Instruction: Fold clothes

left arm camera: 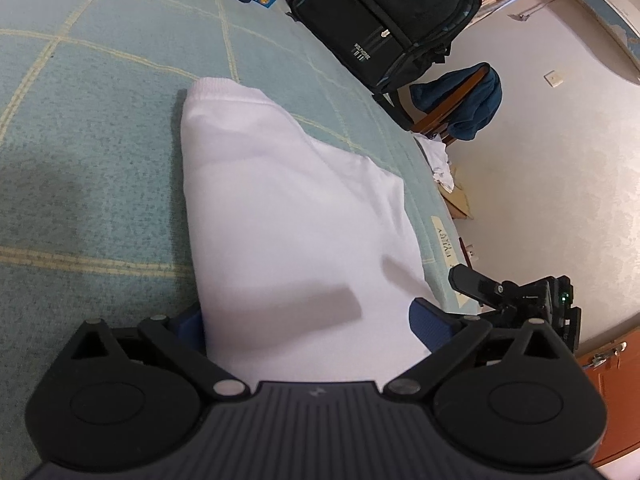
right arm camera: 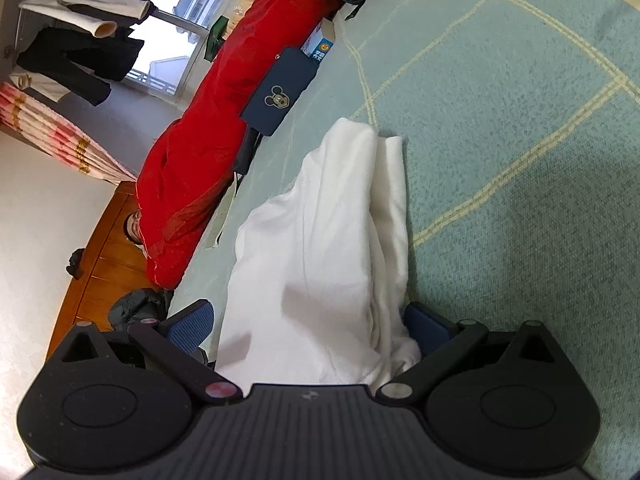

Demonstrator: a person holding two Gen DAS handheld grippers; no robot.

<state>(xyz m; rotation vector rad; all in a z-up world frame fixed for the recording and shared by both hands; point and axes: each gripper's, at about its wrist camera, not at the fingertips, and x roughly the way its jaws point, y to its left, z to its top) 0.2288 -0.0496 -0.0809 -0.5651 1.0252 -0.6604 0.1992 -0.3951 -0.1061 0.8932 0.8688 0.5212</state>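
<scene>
Bedspread [left arm camera: 100, 128] under it grips little, so with your left gripper [left arm camera: 308, 320] and right gripper [right arm camera: 310, 324] both spread wide around the white garment's [left arm camera: 280, 208] near edge, closing shallow could drag loose layers

Bright daylight enters through the window [right arm camera: 160, 20]. The cloth [left arm camera: 288, 216] is overexposed. Fisheye edges curve and darken
</scene>
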